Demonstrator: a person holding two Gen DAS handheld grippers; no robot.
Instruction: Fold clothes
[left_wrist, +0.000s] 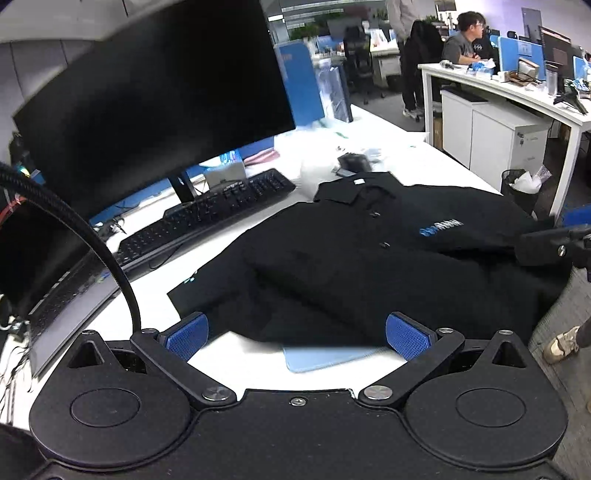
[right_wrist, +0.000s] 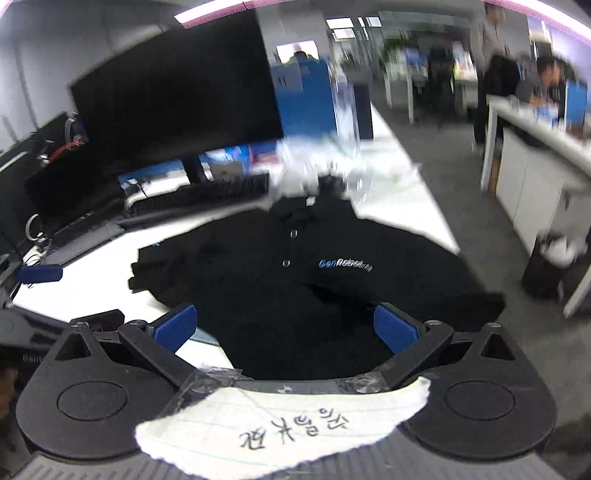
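A black polo shirt with a blue and white chest logo lies front up on the white desk, collar towards the far side. One sleeve looks folded in over the body. My left gripper is open and empty above the shirt's near hem. The shirt also shows in the right wrist view, which is blurred. My right gripper is open and empty over the shirt's lower part. The right gripper's body shows at the right edge of the left wrist view, by the shirt's side.
A large dark monitor and a black keyboard stand left of the shirt. A light blue flat pad lies under the hem. Clutter and a small dark object sit beyond the collar. A bin stands on the floor right.
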